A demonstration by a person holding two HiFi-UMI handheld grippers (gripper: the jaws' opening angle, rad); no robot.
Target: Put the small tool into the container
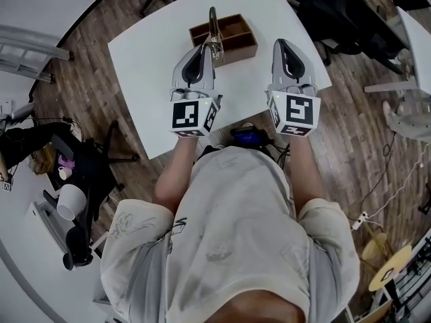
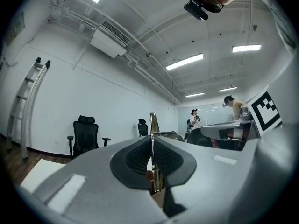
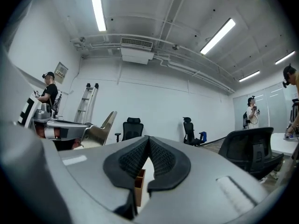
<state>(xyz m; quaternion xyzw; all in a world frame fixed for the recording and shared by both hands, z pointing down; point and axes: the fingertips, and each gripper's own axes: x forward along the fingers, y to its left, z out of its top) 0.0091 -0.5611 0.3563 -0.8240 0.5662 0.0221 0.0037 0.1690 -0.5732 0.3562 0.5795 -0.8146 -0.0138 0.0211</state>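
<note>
- Nearby, a person in a pale shirt stands at a white desk [image 1: 148, 66], one forearm behind each black-and-white marker cube [image 1: 194, 115].
- The left tongs [image 1: 205, 51] are clamped on the small tool [image 1: 213, 20]. The left gripper view shows the dark ribbed pads [image 2: 135, 158] pressed on both flat sides of it.
- The small tool is a thin strip of shiny metal. It looks like a blade edge-on in the left gripper view [image 2: 153, 125] and broad and curved from the right gripper view [image 3: 102, 127]. It stands upright, its top well clear of the tongs.
- The right tongs [image 1: 286, 44] are closed with nothing between them; their ribbed pads [image 3: 161, 158] meet at the tip. They hover just right of the container.
- The container [image 1: 239, 36] is a brown wooden box with straight walls and inner dividers. Bare wood shows in the compartments not covered by the tool and the left tongs.
- The small tool is held over the container's near left part; whether its lower end touches the wood cannot be told.
- Beyond the desk lie a plank floor [image 1: 87, 86] and black office chairs [image 1: 337, 12].
- Farther off, a ladder [image 2: 28, 101] leans on the white wall and people [image 2: 194, 118] stand in the distance.
</note>
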